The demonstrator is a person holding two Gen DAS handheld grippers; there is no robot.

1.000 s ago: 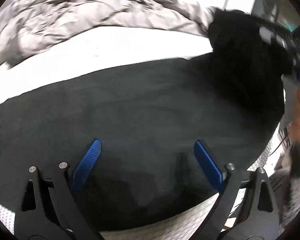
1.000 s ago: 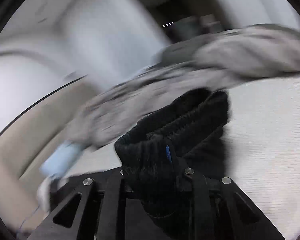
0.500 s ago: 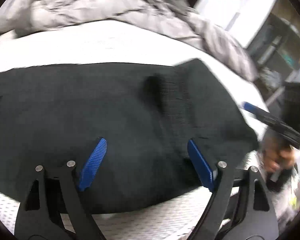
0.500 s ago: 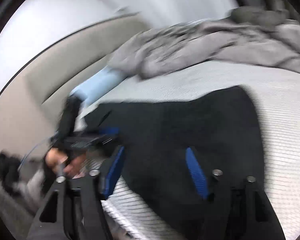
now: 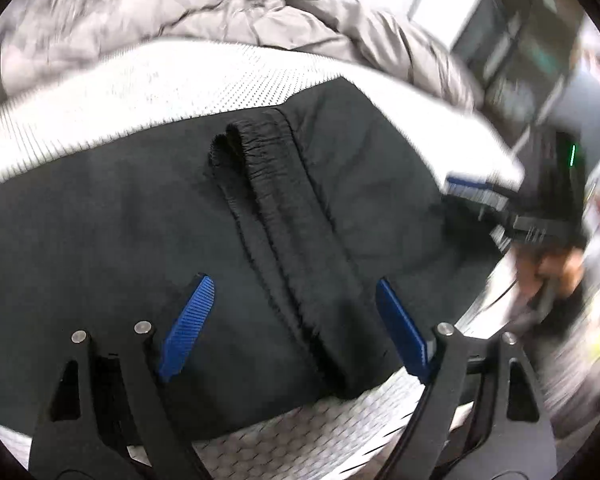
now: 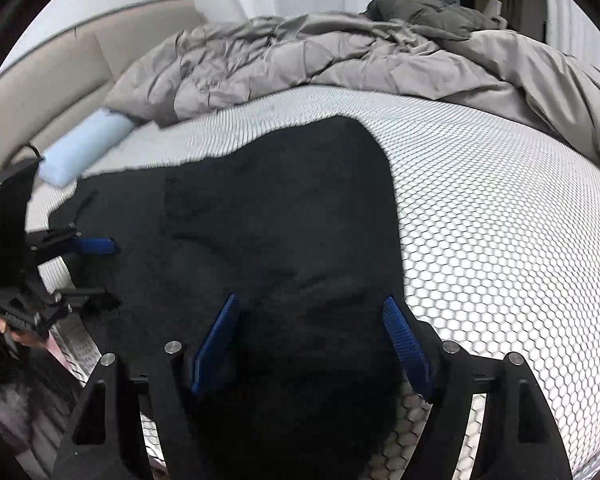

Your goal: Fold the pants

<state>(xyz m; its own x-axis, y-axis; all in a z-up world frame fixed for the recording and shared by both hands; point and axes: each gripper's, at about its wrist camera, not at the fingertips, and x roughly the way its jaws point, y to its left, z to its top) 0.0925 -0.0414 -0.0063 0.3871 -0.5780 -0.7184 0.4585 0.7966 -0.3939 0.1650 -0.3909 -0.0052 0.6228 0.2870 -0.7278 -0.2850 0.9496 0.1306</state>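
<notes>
Black pants (image 5: 140, 240) lie flat on the white mesh mattress (image 5: 180, 80), folded over on themselves. The elastic waistband (image 5: 284, 232) lies on top, running from the middle toward the near edge. My left gripper (image 5: 292, 312) is open and empty, hovering over the waistband. My right gripper (image 6: 312, 332) is open and empty above the pants' right end (image 6: 280, 220). The right gripper also shows at the right of the left wrist view (image 5: 472, 192). The left gripper shows at the left of the right wrist view (image 6: 88, 268), open.
A rumpled grey duvet (image 6: 340, 52) is piled along the far side of the mattress (image 6: 520, 240). A pale blue roll (image 6: 84, 148) lies at the far left by the beige headboard (image 6: 40, 80). Shelving (image 5: 532, 60) stands beyond the bed's right end.
My right gripper carried the waistband end over, laid it on the pants and let go; it went from shut to open and drew back. My left gripper swung right over the waistband.
</notes>
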